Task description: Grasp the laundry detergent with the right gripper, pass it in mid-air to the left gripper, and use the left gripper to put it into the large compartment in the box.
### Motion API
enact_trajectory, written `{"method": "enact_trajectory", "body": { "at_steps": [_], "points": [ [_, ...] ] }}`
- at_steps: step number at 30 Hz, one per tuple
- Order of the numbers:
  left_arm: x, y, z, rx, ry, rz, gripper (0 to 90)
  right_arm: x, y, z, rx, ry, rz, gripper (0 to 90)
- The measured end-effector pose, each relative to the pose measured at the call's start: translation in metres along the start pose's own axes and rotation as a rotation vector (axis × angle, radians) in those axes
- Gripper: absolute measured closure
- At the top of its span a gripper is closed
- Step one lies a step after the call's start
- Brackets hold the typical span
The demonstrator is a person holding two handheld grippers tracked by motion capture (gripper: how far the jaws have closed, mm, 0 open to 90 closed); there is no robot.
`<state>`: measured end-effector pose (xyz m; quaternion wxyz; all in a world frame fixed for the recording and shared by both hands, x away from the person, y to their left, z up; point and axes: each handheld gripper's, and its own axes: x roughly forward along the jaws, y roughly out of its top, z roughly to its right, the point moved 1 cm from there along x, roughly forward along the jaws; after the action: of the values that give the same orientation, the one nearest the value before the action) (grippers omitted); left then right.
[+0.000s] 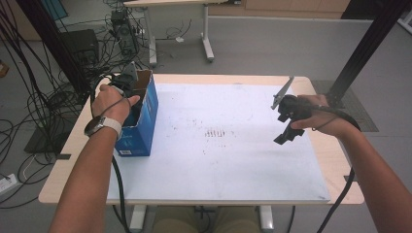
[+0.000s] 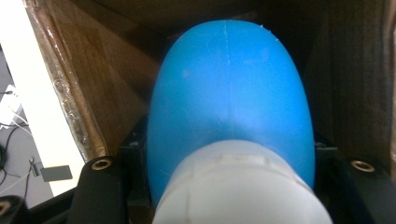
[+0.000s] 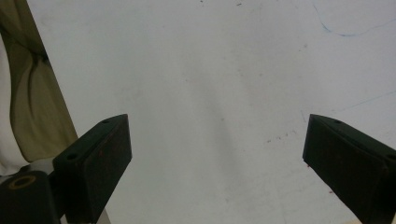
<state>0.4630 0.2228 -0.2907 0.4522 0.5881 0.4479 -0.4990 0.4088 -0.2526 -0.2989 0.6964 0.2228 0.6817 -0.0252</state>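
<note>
My left gripper (image 2: 224, 186) holds the blue bottle (image 2: 229, 102) inside the box (image 1: 145, 114) at left; my right gripper (image 3: 217, 158) is wide, and the bottle may catch the wall.

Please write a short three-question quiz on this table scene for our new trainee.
1. True or false: the left gripper is inside the open blue cardboard box.
2. What do its fingers hold?
A. a red cup
B. a smooth blue and white rounded plastic object
C. nothing
3. How do the right gripper's jaws stand above the white sheet?

Key: 1 true. 2 B. 3 wide apart, with nothing between them.
</note>
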Motion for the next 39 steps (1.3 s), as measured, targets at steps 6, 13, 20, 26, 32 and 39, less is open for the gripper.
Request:
{"method": "enact_trajectory", "body": {
  "at_steps": [6,13,20,26,32,39],
  "points": [
    [0.0002,-0.0006,-0.0008,0.000,-0.002,0.003,37.8,0.0005,0.0001,-0.0005,-0.002,0.000,-0.004,7.9],
    [0.0002,-0.0007,-0.0003,0.000,0.000,0.003,37.8,0.0005,0.0004,-0.0013,-0.003,-0.001,-0.003,7.9],
    [0.0002,-0.0011,-0.0001,0.001,0.001,0.004,37.8,-0.0001,-0.0002,-0.0017,-0.001,-0.003,-0.004,7.9],
    [0.0003,-0.0013,-0.0002,0.000,0.001,0.004,37.8,-0.0009,-0.0001,-0.0022,-0.004,-0.005,-0.003,7.9],
    [0.0003,-0.0016,-0.0006,0.002,0.000,0.004,37.8,-0.0009,-0.0005,-0.0019,-0.005,-0.006,-0.005,7.8],
    [0.0003,-0.0016,-0.0006,0.002,0.001,0.002,37.7,-0.0010,0.0005,-0.0023,-0.003,-0.007,-0.004,7.9]
  ]
}}
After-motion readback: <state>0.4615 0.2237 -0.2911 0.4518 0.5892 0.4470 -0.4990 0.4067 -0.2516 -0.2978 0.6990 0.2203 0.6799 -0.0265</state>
